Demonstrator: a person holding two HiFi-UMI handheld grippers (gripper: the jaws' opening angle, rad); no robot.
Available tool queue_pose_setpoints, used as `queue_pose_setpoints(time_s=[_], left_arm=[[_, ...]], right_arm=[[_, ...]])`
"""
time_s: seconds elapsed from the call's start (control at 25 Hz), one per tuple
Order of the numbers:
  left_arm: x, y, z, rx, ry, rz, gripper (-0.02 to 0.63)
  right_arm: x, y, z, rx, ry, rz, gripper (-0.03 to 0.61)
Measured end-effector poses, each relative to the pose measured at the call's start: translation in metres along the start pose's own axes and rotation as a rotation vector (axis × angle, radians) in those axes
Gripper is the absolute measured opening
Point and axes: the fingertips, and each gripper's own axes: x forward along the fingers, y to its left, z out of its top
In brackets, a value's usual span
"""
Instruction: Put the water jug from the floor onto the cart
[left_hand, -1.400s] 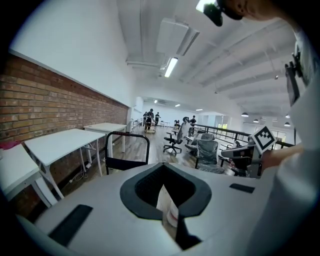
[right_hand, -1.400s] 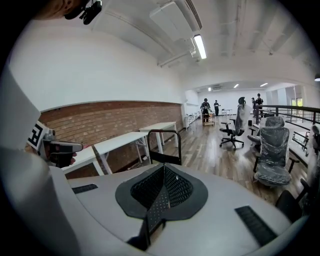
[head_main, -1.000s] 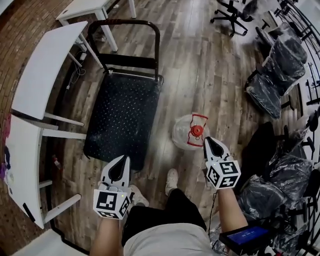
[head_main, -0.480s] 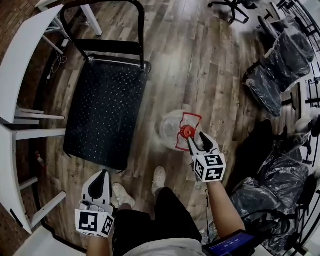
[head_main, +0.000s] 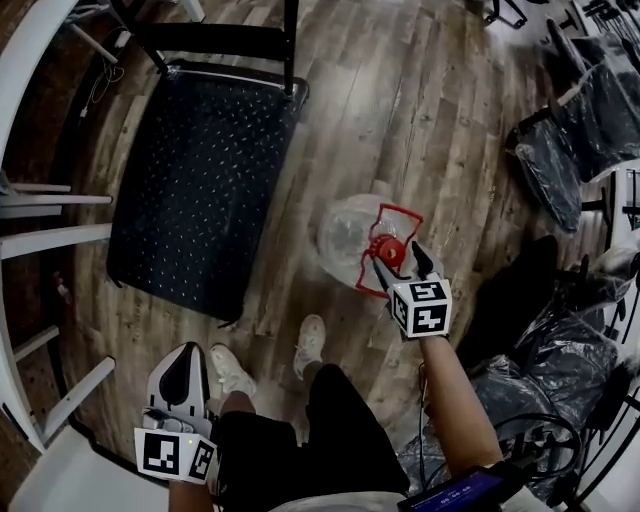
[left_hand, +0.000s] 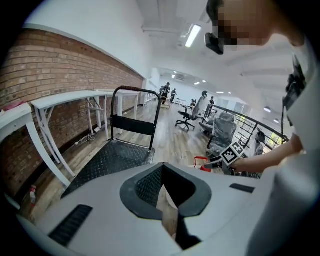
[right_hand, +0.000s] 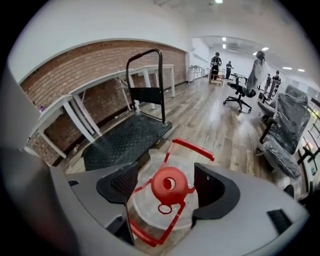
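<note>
The clear water jug (head_main: 345, 232) with a red cap (head_main: 391, 253) and red carry frame stands on the wooden floor, right of the black platform cart (head_main: 190, 180). My right gripper (head_main: 399, 259) hangs over the jug's top. Its jaws are opening, one on each side of the cap (right_hand: 167, 184), and the pads do not press on it. My left gripper (head_main: 185, 355) stays low at the bottom left, next to my leg and clear of the cart's near edge. Its tips are together with nothing in them. The left gripper view shows the cart (left_hand: 110, 160) ahead.
White tables (head_main: 40, 240) line the brick wall to the left of the cart. The cart's upright handle (head_main: 290, 45) is at its far end. Plastic-wrapped chairs (head_main: 555, 150) stand on the right. My shoes (head_main: 308, 342) are just short of the jug.
Both grippers have sunk. The right one came down over the jug's red cap and its jaws went from shut to wide apart. The left one dropped beside my leg.
</note>
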Motion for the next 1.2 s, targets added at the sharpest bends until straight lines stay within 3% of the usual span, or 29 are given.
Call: queue_pose_setpoints(time_s=[0.16, 0.32, 0.44, 0.68, 0.88, 1.2], left_arm=[[0.006, -0.003, -0.014, -0.015, 0.028, 0.001, -0.002], [0.006, -0.006, -0.017, 0.020, 0.048, -0.008, -0.002], [0.007, -0.003, -0.017, -0.007, 0.046, -0.007, -0.002], [0.006, -0.001, -0.019, 0.030, 0.060, 0.002, -0.002], [-0.002, 0.012, -0.020, -0.002, 0.053, 0.014, -0.002], [-0.033, 0.052, -0.003, -0.018, 0.000, 0.068, -0.002]], right_arm=[[0.030, -0.006, -0.021, -0.002, 0.062, 0.003, 0.337], [0.043, -0.005, -0.028, -0.002, 0.088, 0.002, 0.341], [0.049, -0.007, -0.031, 0.011, 0.105, -0.023, 0.341], [0.047, -0.015, -0.034, 0.044, 0.080, -0.081, 0.314], [0.043, -0.015, -0.035, 0.062, 0.083, -0.114, 0.313], [-0.012, 0.005, 0.007, 0.044, 0.012, -0.162, 0.313]])
